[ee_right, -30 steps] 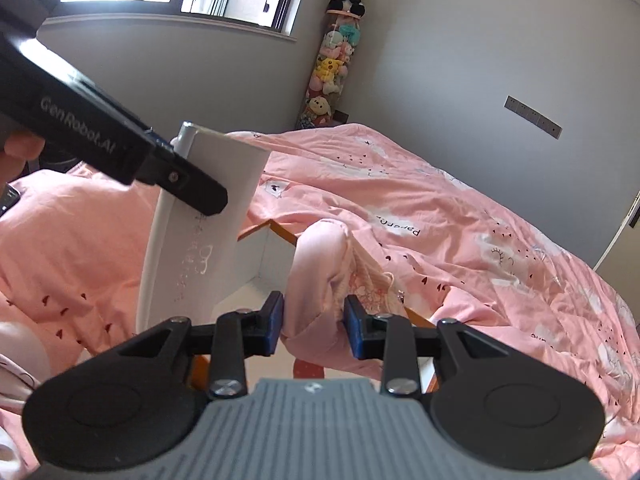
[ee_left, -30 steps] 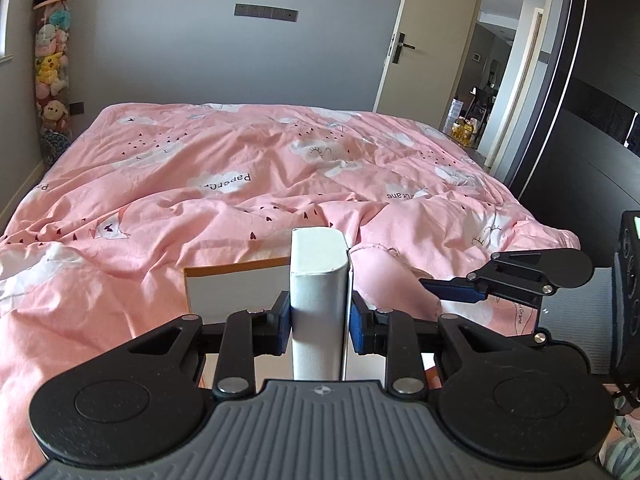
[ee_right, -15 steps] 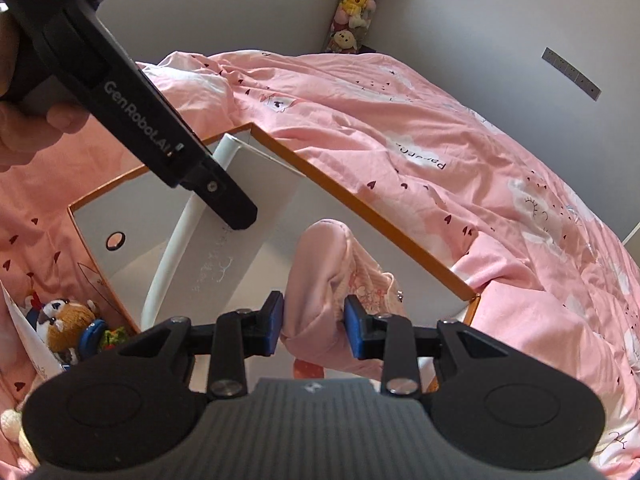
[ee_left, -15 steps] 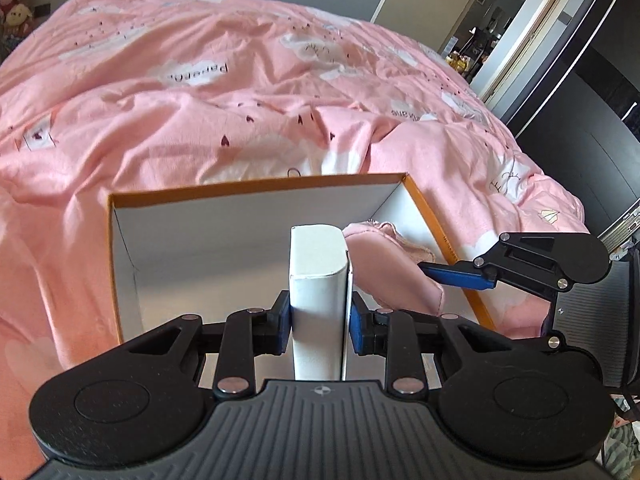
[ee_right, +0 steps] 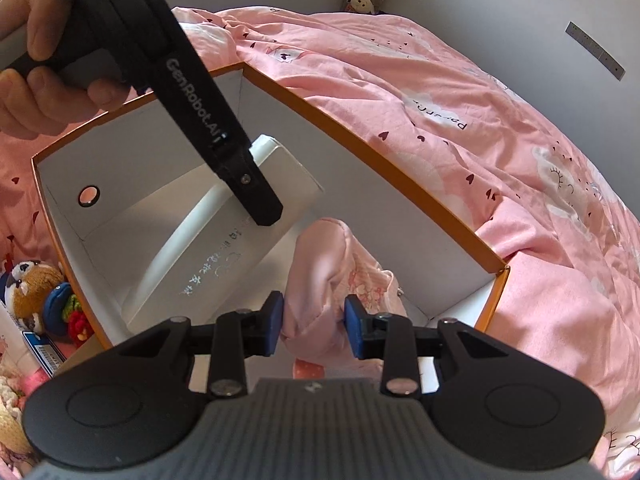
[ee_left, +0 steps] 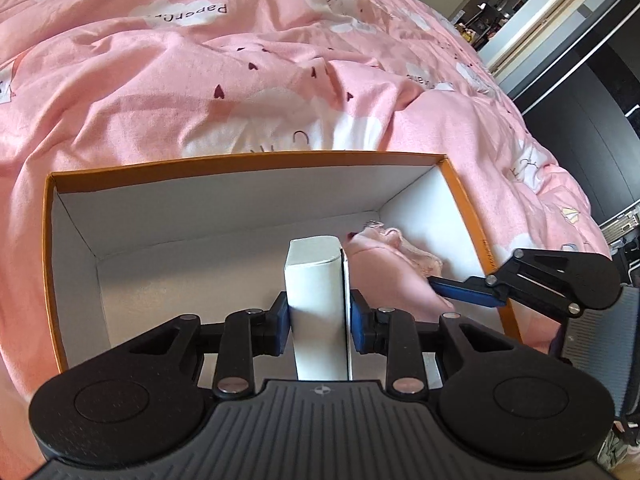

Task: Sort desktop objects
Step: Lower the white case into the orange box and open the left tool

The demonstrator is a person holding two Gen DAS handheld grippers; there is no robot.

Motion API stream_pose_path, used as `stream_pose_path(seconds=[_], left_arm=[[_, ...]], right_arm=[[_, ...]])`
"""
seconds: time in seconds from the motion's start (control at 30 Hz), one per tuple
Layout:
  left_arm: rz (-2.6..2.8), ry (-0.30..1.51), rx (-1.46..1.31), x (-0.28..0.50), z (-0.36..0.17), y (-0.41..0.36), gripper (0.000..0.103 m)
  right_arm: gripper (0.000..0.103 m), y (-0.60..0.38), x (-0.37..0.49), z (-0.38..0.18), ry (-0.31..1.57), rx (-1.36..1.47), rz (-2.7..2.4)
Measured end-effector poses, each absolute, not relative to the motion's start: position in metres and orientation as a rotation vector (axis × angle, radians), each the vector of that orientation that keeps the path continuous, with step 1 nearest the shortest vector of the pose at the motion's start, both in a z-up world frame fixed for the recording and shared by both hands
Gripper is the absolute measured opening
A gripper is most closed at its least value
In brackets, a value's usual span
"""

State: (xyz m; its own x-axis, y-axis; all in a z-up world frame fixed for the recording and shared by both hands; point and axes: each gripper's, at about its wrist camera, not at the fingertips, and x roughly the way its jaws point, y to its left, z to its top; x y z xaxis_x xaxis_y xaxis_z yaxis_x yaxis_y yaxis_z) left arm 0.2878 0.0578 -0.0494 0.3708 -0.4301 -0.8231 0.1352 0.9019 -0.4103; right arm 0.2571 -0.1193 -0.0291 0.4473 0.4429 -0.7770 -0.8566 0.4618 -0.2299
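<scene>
My left gripper (ee_left: 318, 322) is shut on a white box (ee_left: 316, 300) and holds it inside an open cardboard box (ee_left: 240, 160) with an orange rim and white walls. The white box also shows in the right wrist view (ee_right: 224, 248), tilted, with the left gripper (ee_right: 260, 208) clamped on it. My right gripper (ee_right: 314, 326) is shut on a pink pouch (ee_right: 328, 280) and holds it in the cardboard box (ee_right: 360, 140), to the right of the white box. In the left wrist view the pouch (ee_left: 390, 268) and the right gripper (ee_left: 460, 288) sit at the right.
The cardboard box lies on a bed with a pink quilt (ee_left: 240, 60). Plush toys (ee_right: 40, 292) and a blue-and-white pack (ee_right: 44, 350) lie left of the box. A dark wardrobe (ee_left: 580, 100) and a doorway (ee_left: 500, 0) stand at the right.
Both grippers have tilted down and lowered their loads into the cardboard box. The white box and the pink pouch now sit deeper between its walls. Both grips are unchanged.
</scene>
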Motion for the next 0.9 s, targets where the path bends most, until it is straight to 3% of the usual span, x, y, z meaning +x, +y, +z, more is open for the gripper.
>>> stream_pose_path(seconds=[0.33, 0.47, 0.9], left_arm=[[-0.215, 1.265, -0.201, 0.297, -0.086, 0.054, 0.042], [-0.187, 1.273, -0.167, 0.292, -0.083, 0.054, 0.051], [-0.203, 1.350, -0.142, 0.274, -0.080, 0.053, 0.045]], right_arm=[[0.036, -0.125, 0.255, -0.025, 0.706, -0.650, 0.895], [0.037, -0.125, 0.256, -0.028, 0.723, -0.634, 0.889], [0.037, -0.130, 0.258, -0.033, 0.764, -0.572, 0.873]])
